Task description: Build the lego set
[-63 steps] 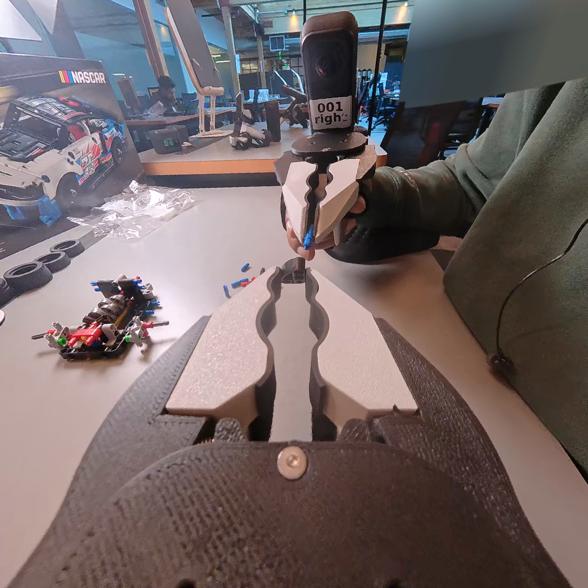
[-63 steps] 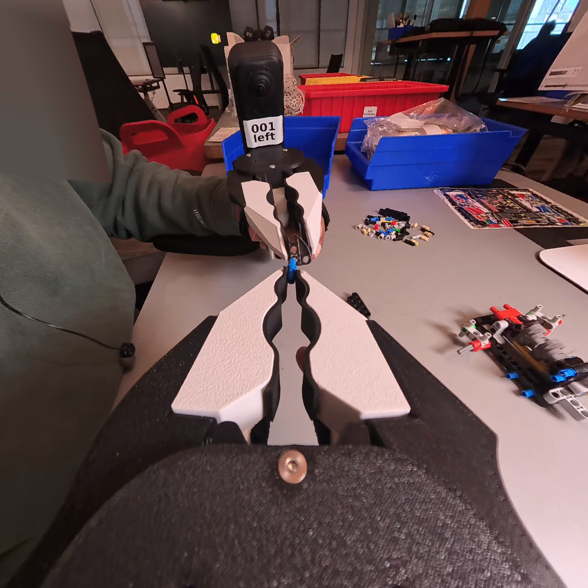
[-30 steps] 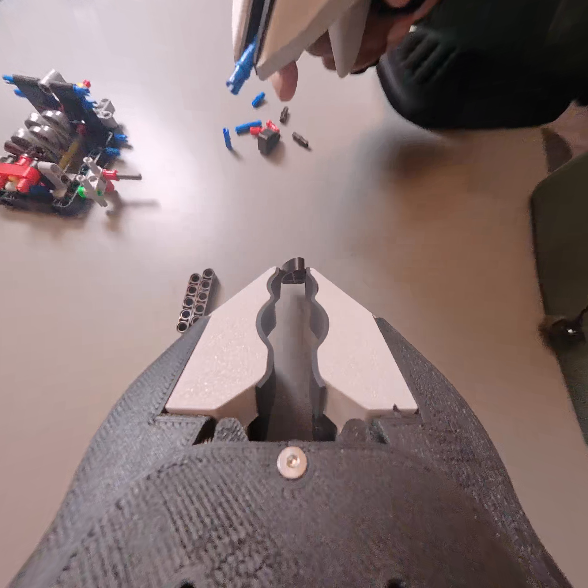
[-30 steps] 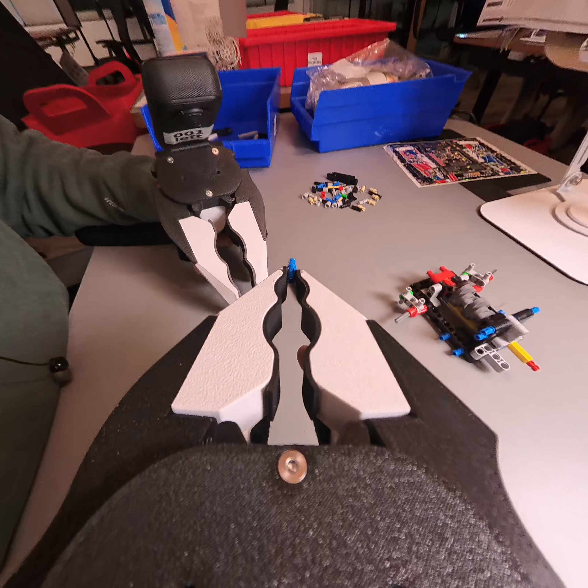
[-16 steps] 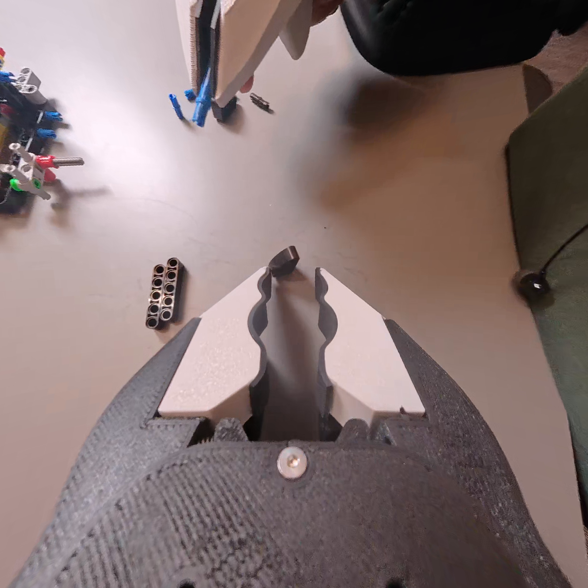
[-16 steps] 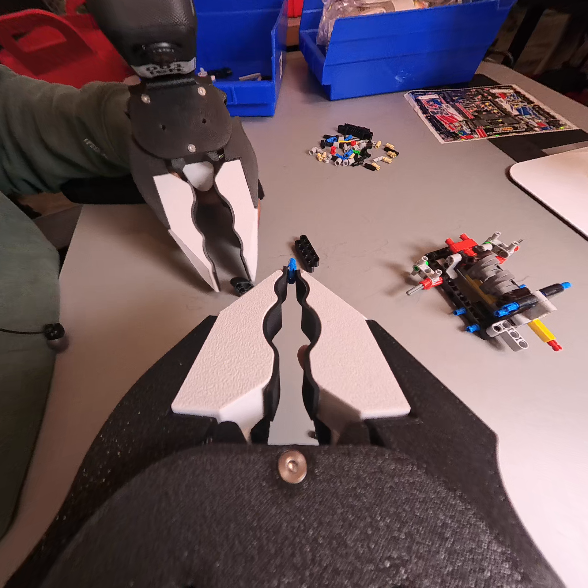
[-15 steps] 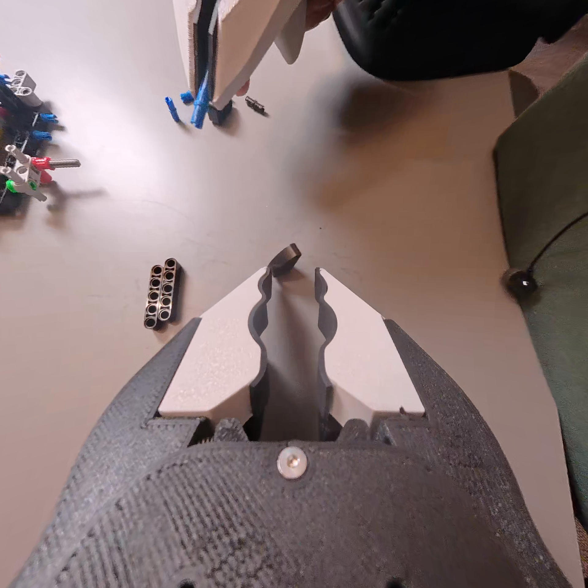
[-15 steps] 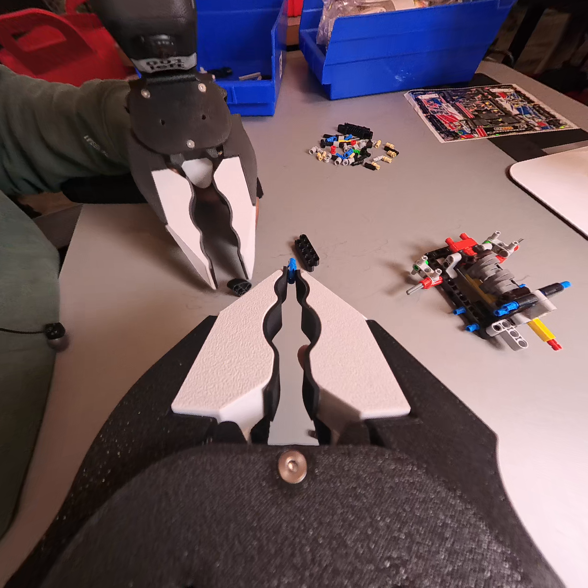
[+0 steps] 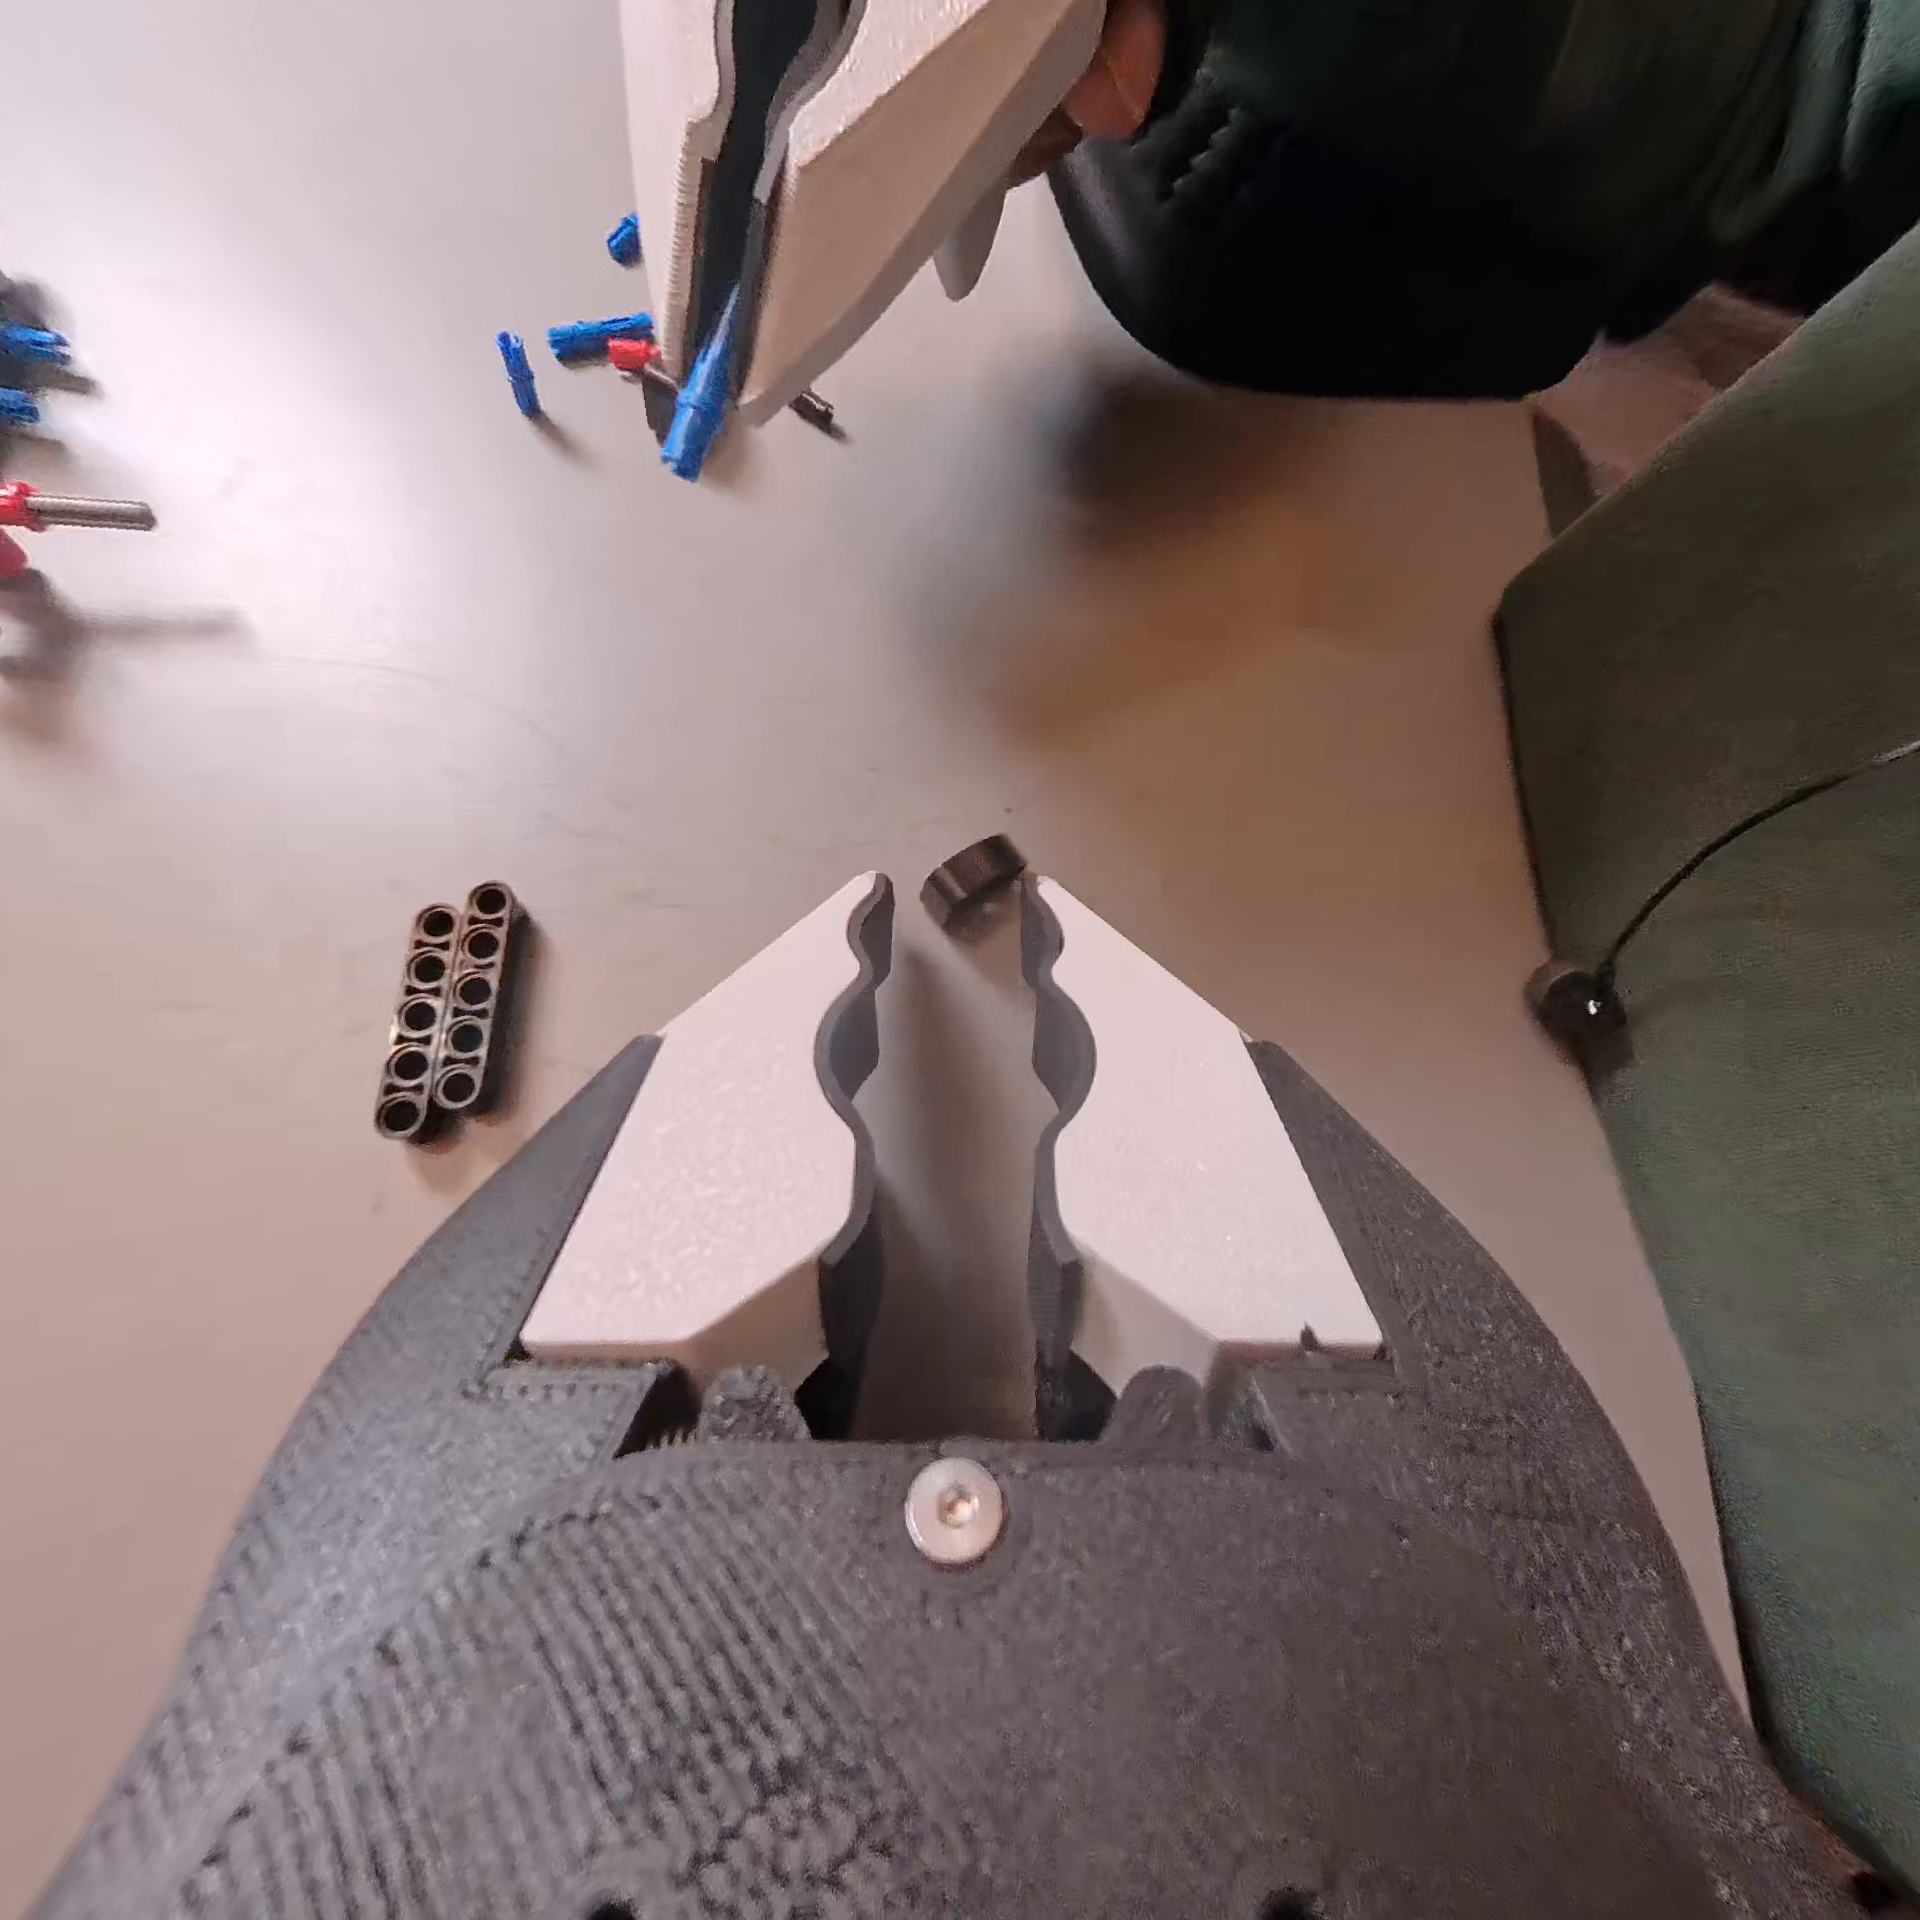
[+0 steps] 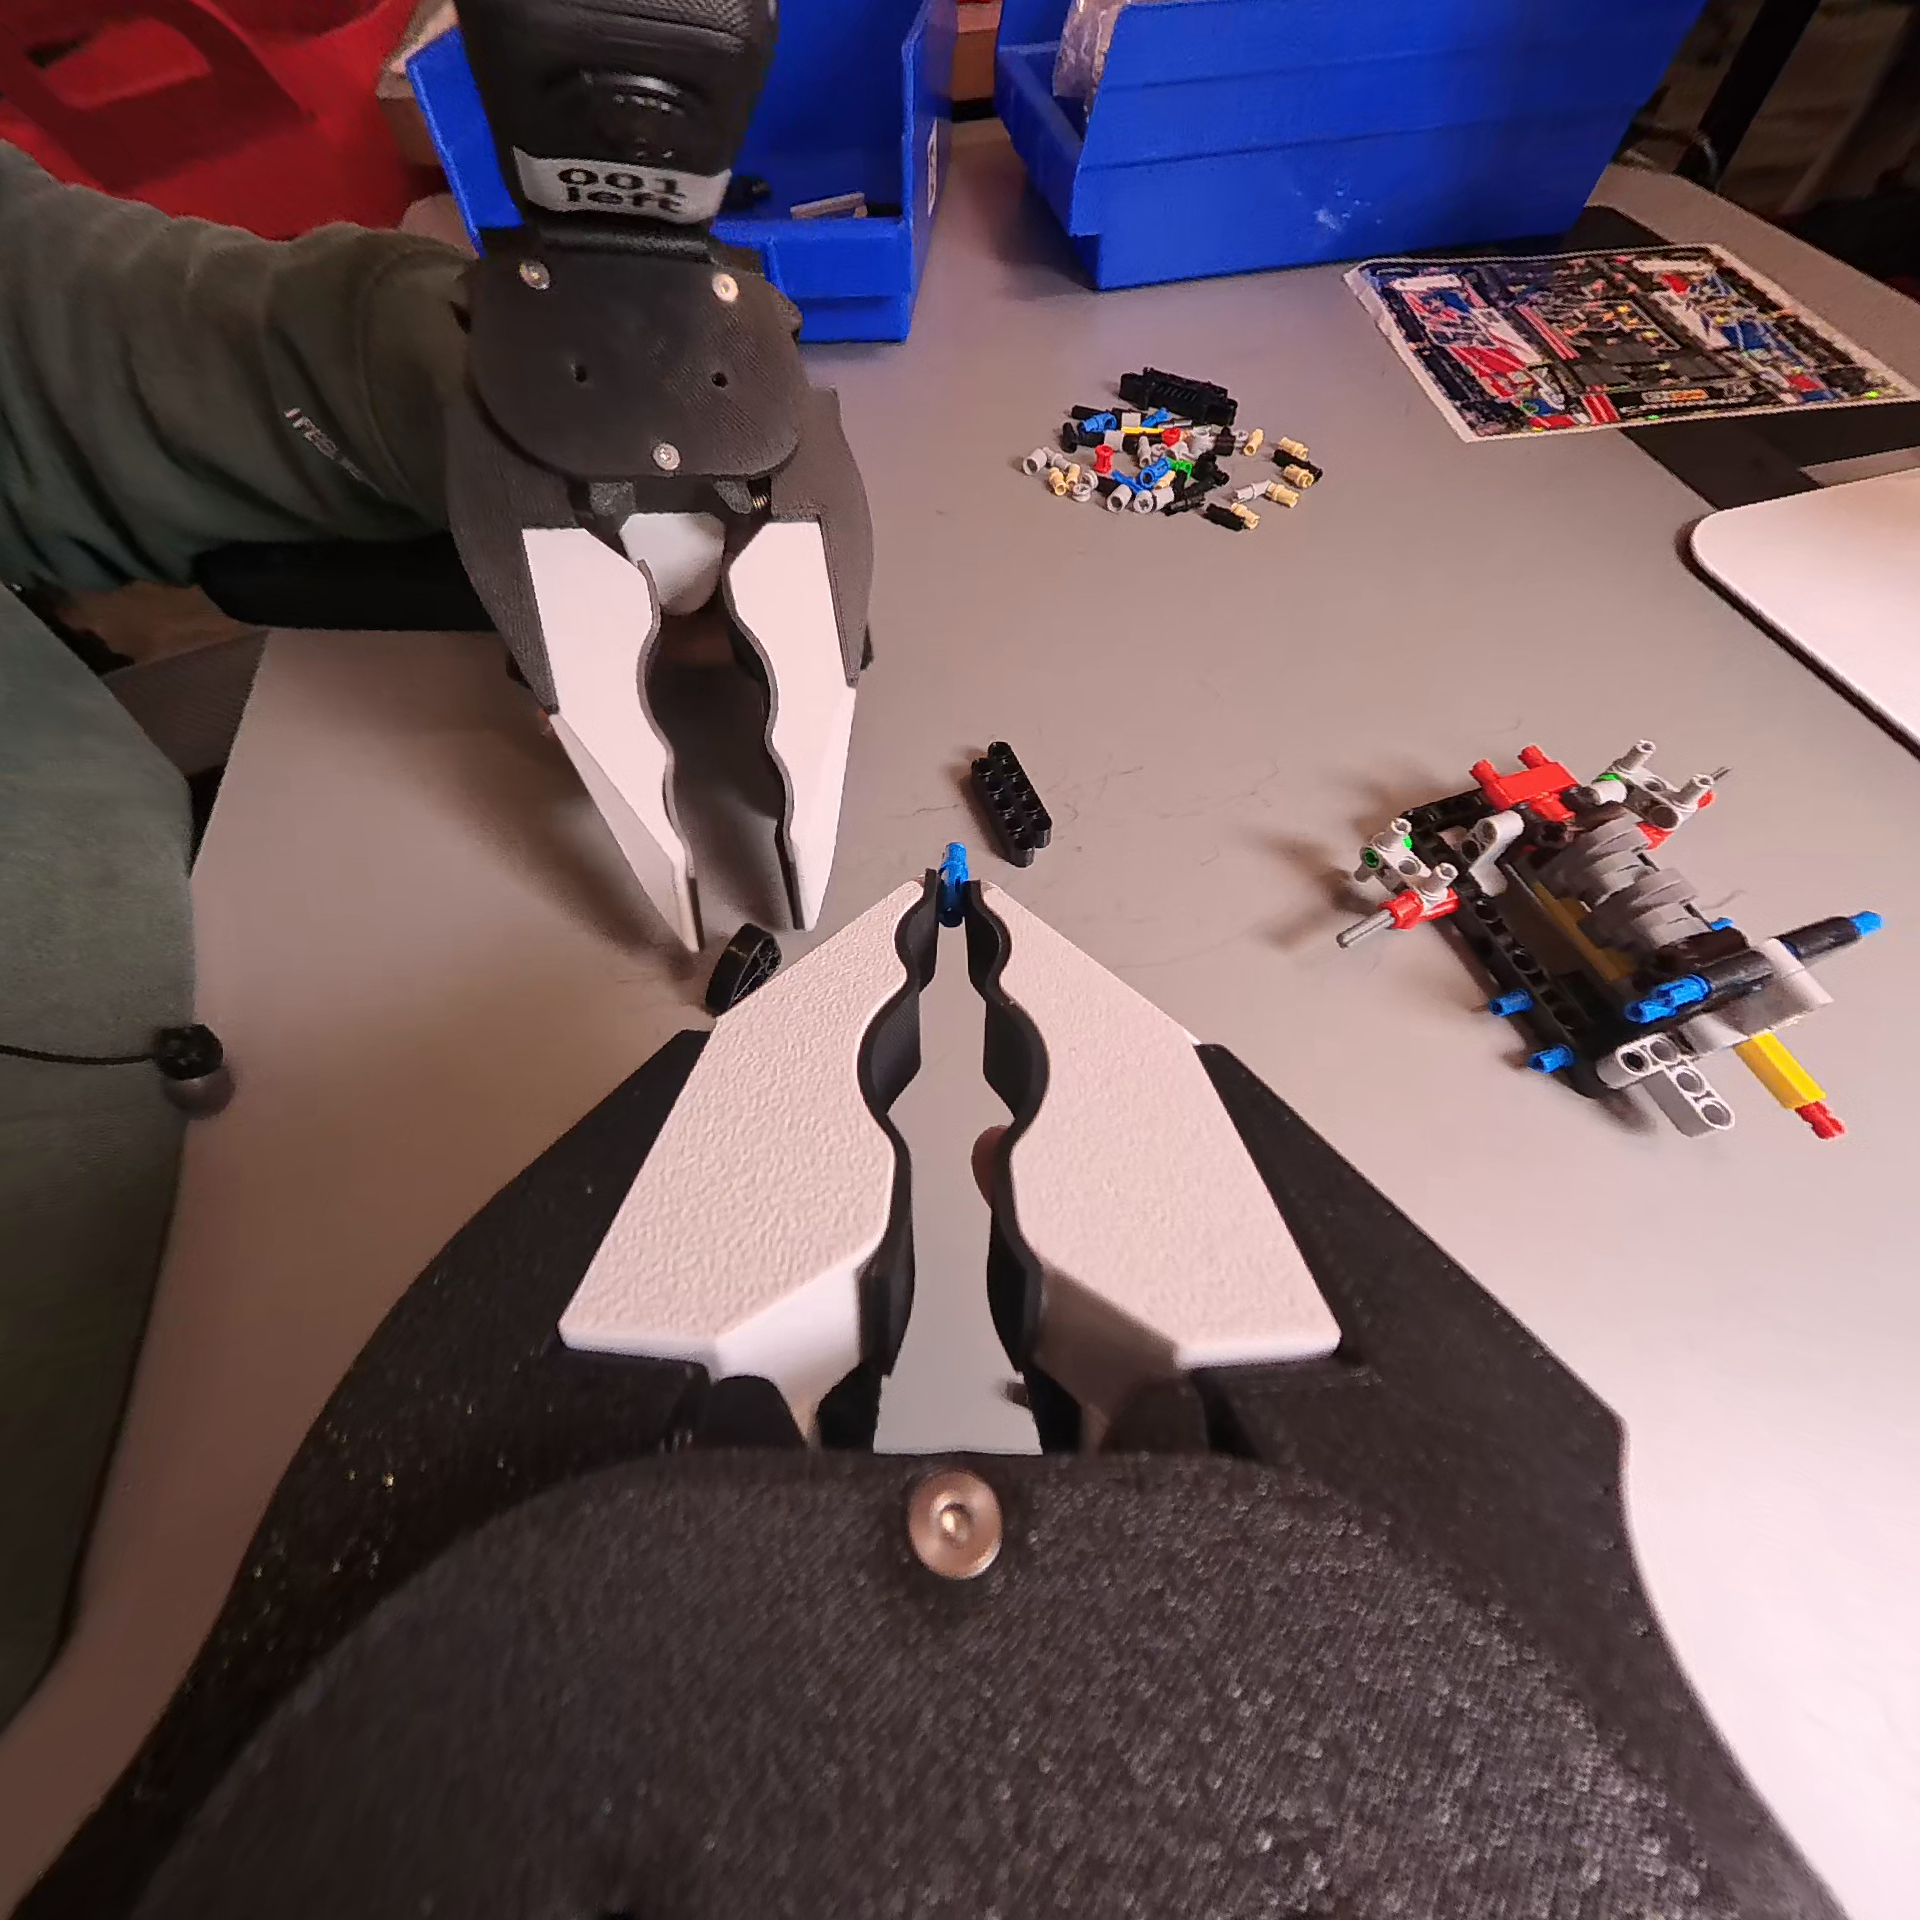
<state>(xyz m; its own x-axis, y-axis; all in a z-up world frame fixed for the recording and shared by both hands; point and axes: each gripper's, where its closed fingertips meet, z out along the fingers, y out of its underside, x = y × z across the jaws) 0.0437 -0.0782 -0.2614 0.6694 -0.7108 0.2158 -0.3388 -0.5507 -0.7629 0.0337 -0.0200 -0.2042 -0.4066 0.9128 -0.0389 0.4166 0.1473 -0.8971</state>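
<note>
My left gripper (image 9: 958,902) is open, its tips low over the grey table (image 9: 727,727). A small black round piece (image 9: 971,875) lies on the table just between the tips, close to the right finger; it also shows in the right wrist view (image 10: 743,966) under my left gripper (image 10: 746,928). My right gripper (image 10: 951,891) is shut on a blue pin (image 10: 952,862). In the left wrist view the right gripper (image 9: 719,393) hangs at the top with the blue pin (image 9: 691,418) sticking out. A black double beam (image 9: 452,1013) (image 10: 1010,802) lies flat nearby. The part-built chassis (image 10: 1590,935) sits to the right.
Loose blue and red pins (image 9: 582,338) lie under the right gripper. A pile of small parts (image 10: 1174,457), two blue bins (image 10: 1299,125), a printed sheet (image 10: 1621,338) and a white pad (image 10: 1818,582) stand farther back. A person's green sleeve (image 9: 1714,1039) borders the table's right edge. My right fingertips sit around 8 cm from my left ones.
My left gripper tilted down to the table, opened and let go of the black round piece, which now lies on the table. The right gripper still holds the blue pin and has drawn nearer.
</note>
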